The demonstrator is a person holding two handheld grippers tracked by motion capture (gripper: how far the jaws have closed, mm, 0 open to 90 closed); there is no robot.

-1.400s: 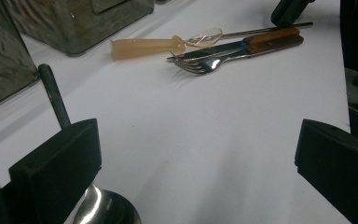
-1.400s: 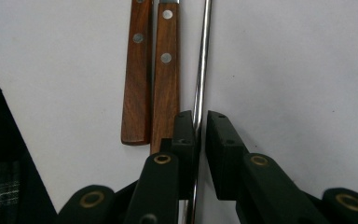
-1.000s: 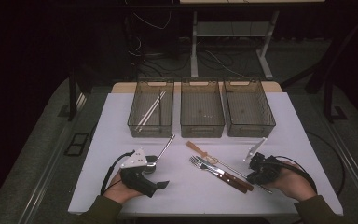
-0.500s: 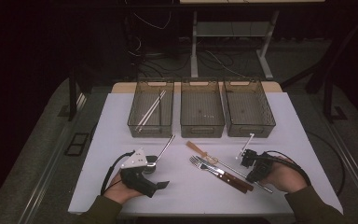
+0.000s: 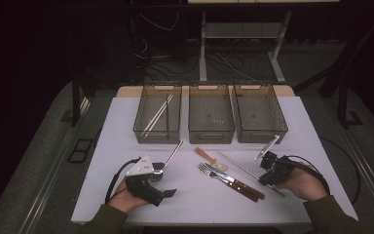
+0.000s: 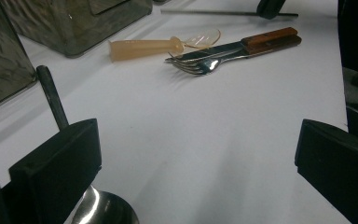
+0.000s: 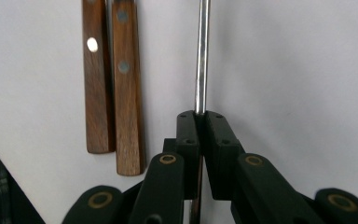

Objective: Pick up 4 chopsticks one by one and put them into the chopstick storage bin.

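Right gripper [image 7: 200, 122], jaws clamped on metal rod [image 7: 202, 56] (pick-up step); next, lift toward a bin [image 5: 259, 117].

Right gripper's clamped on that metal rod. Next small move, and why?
Probably lift the metal rod straight up off the white table. The right gripper has its jaws shut on it, and the rod lies flat right beside the wooden-handled cutlery, so a sideways drag could knock those. The left gripper sits open, clear of it.
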